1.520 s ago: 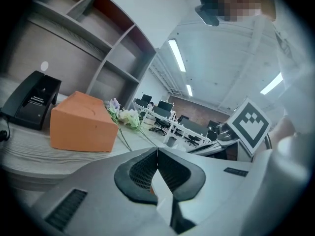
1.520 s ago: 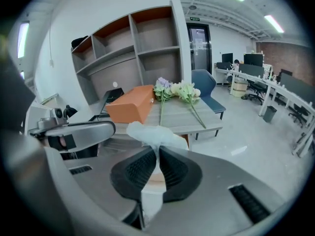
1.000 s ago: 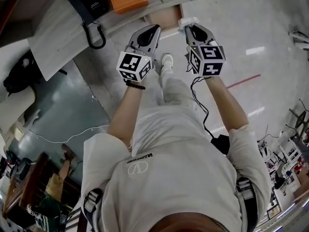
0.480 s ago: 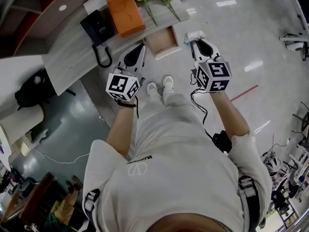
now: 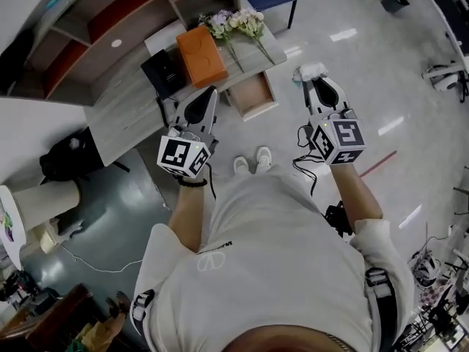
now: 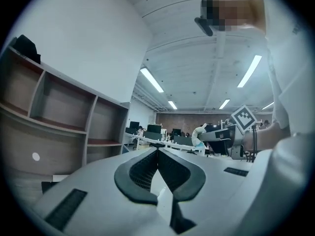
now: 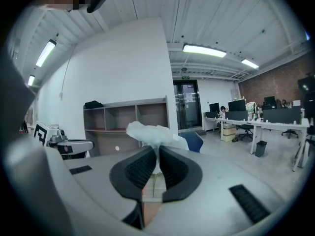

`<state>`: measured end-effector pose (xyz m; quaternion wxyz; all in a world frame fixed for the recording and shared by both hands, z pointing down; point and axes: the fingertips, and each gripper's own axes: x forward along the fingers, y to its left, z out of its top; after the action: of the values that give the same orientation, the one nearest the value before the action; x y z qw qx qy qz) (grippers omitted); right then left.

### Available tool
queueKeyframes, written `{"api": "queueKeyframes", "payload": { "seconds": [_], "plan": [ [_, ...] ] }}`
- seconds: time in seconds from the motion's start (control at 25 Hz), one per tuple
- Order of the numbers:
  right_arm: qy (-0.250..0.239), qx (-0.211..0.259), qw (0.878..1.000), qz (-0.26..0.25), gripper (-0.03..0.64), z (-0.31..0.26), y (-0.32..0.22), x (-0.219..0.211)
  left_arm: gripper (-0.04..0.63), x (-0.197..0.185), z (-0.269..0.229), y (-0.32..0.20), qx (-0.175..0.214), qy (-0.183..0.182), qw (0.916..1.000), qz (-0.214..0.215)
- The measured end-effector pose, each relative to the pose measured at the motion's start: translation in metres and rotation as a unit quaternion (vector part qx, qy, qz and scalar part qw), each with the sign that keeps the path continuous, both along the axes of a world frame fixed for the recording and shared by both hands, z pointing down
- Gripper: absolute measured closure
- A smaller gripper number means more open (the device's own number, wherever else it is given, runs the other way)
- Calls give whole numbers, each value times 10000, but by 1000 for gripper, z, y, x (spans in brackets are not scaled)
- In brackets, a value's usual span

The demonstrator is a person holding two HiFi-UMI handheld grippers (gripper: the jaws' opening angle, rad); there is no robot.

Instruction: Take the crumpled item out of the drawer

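1. Right claw (image 5: 314,83): the jaws are drawn narrow and pinch the crumpled white item (image 5: 308,70). In the right gripper view the pads grip only a thin fold, and the bulk of the item (image 7: 150,131) stands free beyond the tips. The material is probably tissue or thin film; the view does not settle which.
   - Hazard: the pinched fold may slip or tear if the claw is swung or jolted. The item would then drop to the floor (image 5: 359,42), since it hangs in the air clear of the drawer and to its right.
2. Left claw (image 5: 211,94): the jaws are closed on each other with nothing between them, as the left gripper view (image 6: 157,151) confirms. It offers no backup support.
3. Drawer (image 5: 258,114): it stands open, projecting from the tabletop (image 5: 124,108) toward the person's shoes (image 5: 251,163).
   - Hazard: a step forward may strike the drawer front.
4. Telephone (image 5: 164,72), orange box (image 5: 204,56), flowers (image 5: 236,25): these lie just beyond the left claw.
   - Hazard: a careless forward reach may knock them.
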<state>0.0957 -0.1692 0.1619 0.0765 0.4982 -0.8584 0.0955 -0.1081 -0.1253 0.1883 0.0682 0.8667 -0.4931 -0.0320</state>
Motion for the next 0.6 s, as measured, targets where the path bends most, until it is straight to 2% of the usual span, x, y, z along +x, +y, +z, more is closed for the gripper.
{"api": "queueKeyframes", "payload": {
  "seconds": [0.28,0.6],
  "plan": [
    [-380,319,9987,131,595,-40,11,20,594,-5,-58,9,417,-34,9991,-57],
    [-553,536,9969,166,597,-59,20,32,594,-12,-77,21,665,-84,9977,-49]
  ]
}}
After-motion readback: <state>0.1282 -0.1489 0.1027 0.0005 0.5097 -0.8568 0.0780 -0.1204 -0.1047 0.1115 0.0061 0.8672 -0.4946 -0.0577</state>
